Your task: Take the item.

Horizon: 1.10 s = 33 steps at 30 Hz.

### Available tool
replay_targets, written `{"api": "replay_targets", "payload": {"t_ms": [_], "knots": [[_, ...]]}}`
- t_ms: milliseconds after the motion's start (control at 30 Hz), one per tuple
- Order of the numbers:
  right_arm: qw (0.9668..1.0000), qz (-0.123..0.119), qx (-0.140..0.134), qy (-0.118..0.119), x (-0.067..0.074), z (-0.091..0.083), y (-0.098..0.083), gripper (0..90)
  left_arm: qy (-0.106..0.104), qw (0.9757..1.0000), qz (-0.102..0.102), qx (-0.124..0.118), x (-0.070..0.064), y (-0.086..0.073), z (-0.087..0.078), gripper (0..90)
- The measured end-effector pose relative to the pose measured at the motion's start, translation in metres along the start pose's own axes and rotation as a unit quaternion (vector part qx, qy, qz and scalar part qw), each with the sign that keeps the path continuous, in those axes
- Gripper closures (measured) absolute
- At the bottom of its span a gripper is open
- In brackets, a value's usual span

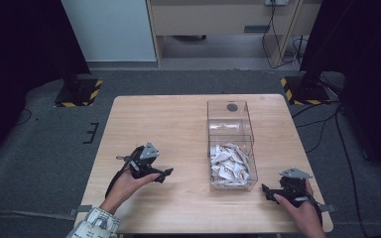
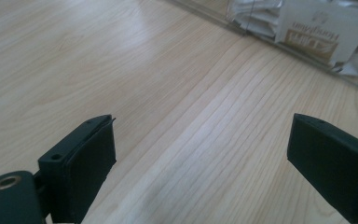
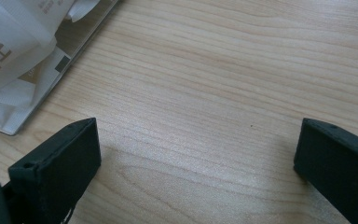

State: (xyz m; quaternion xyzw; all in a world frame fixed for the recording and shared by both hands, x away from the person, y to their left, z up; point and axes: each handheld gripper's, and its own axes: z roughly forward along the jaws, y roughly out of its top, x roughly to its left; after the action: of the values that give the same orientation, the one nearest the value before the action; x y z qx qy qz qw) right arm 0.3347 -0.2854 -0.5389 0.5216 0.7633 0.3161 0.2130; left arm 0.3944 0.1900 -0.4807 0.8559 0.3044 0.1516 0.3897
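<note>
**High view: two grippers at a wooden table**

High view shows a pale wooden table (image 1: pixel 178 124) on grey carpet (image 1: pixel 44 148). A clear box (image 1: pixel 230 144), right of centre, holds white packets (image 1: pixel 229 163). The left gripper (image 1: pixel 163 173) and right gripper (image 1: pixel 267 191) rest near, jaws wide apart, holding nothing.

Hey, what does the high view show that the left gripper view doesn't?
High view alone: the whole clear box with its empty far half, both hands, the right tool, the grey floor. Left gripper view alone: brown print on a white packet, and the left tool wide open over bare wood. Both: the wooden table, the box and its packets.
</note>
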Motion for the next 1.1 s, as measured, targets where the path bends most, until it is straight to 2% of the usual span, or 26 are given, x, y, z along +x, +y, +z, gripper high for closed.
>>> {"api": "replay_targets", "payload": {"t_ms": [100,333,533,867,1100], "knots": [[1.0,0.001,0.001,0.0,0.0,0.0,0.0,0.7,-0.011,0.9999,0.002,-0.004,-0.005,0.01,0.004,8.3],[1.0,0.002,0.001,0.001,0.0,0.0,0.0,0.8,-0.017,0.9997,0.016,-0.007,-0.017,0.029,0.013,9.2],[1.0,0.002,0.001,0.001,0.0,0.0,0.0,0.8,-0.023,0.9994,0.026,-0.006,-0.022,0.044,0.02,10.7],[1.0,0.002,0.001,0.0,0.0,0.0,0.0,0.7,-0.037,0.9986,0.031,-0.023,-0.026,0.062,0.019,12.9],[1.0,0.001,0.0,-0.001,0.0,0.0,0.0,0.8,-0.04,0.998,0.044,-0.022,-0.035,0.079,0.02,13.0]]}}
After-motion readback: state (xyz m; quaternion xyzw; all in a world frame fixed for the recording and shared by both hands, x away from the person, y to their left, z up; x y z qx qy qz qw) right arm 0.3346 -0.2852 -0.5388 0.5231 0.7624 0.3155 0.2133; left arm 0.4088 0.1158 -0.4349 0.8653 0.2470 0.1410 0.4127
